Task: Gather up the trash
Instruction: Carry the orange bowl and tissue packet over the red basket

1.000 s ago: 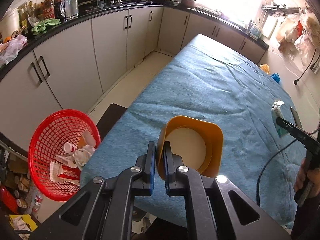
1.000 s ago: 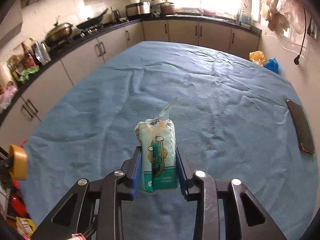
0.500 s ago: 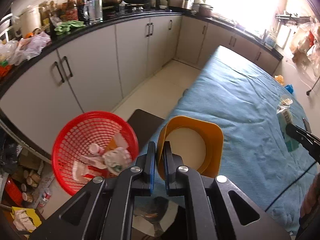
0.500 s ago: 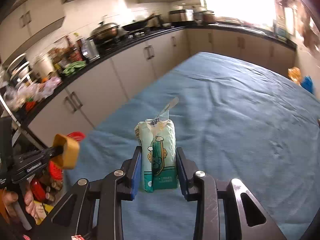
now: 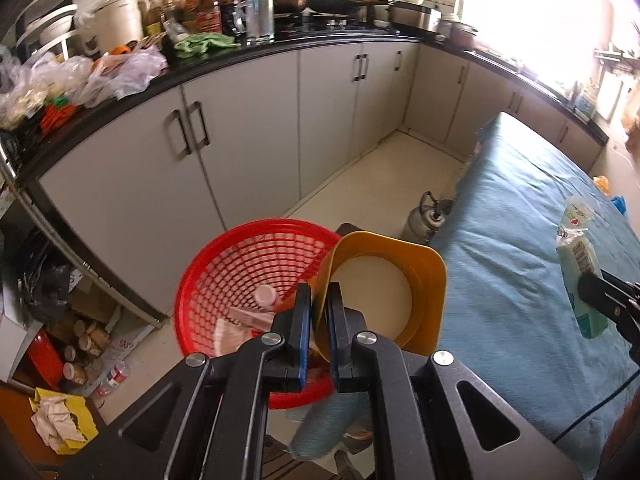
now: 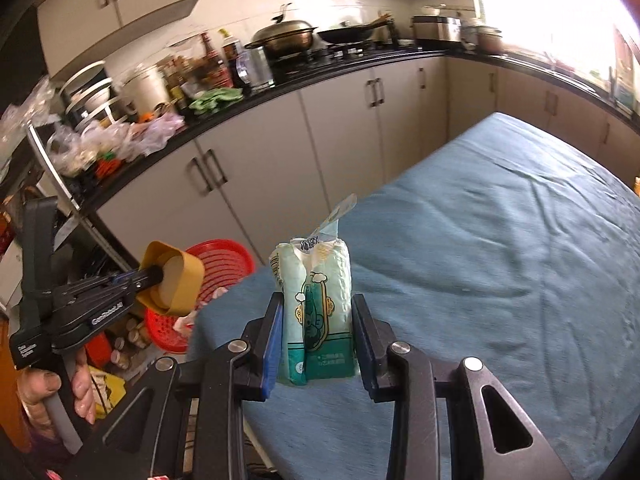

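The yellow cup point(image 5: 384, 280), pinched by its rim in the fully closed left gripper point(image 5: 318, 332), is best carried until it hangs squarely over the red basket point(image 5: 224, 264) on the floor at the near left of the blue-covered table point(image 6: 500, 240), and only then released. The green packet point(image 6: 316, 312) is clamped upright between the partly open jaws of the right gripper point(image 6: 318, 344), over the table's near edge. One cup, one packet and one basket can be counted, with a few scraps already in the basket.

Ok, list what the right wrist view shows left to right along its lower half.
Hand → left tool gripping the yellow cup → red basket → green packet in the right tool → blue cloth.
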Motion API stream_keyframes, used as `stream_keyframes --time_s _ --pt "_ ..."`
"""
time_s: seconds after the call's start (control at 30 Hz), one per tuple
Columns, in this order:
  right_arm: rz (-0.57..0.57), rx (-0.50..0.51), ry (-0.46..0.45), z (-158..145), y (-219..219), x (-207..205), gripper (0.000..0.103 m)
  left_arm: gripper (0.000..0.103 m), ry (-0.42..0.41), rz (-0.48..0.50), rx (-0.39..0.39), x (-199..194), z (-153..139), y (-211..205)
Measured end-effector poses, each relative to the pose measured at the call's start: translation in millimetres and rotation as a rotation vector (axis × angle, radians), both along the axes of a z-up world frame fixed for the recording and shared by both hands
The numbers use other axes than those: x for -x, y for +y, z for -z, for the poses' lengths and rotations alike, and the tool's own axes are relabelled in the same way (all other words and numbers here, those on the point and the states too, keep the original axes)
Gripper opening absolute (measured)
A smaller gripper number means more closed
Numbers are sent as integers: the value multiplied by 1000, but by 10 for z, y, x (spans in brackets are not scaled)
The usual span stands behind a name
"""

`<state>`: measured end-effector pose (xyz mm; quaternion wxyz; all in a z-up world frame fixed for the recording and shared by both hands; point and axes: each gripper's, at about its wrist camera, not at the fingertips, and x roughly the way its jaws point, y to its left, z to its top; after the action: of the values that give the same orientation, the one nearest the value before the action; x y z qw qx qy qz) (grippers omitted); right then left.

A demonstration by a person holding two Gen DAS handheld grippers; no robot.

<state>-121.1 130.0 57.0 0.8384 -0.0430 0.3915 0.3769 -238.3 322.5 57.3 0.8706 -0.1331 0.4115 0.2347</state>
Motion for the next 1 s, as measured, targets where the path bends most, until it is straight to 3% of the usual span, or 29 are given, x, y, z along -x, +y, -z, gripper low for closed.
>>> stream_keyframes --time_s 0.23,0.6,1.0 --pt "-69 5 10 50 347 107 35 7 16 -50 -35 67 57 179" --pt "-155 -18 39 116 794 160 35 7 29 -88 3 104 192 437" --pt "-166 -30 97 262 1102 -42 36 7 68 -96 2 61 361 550"
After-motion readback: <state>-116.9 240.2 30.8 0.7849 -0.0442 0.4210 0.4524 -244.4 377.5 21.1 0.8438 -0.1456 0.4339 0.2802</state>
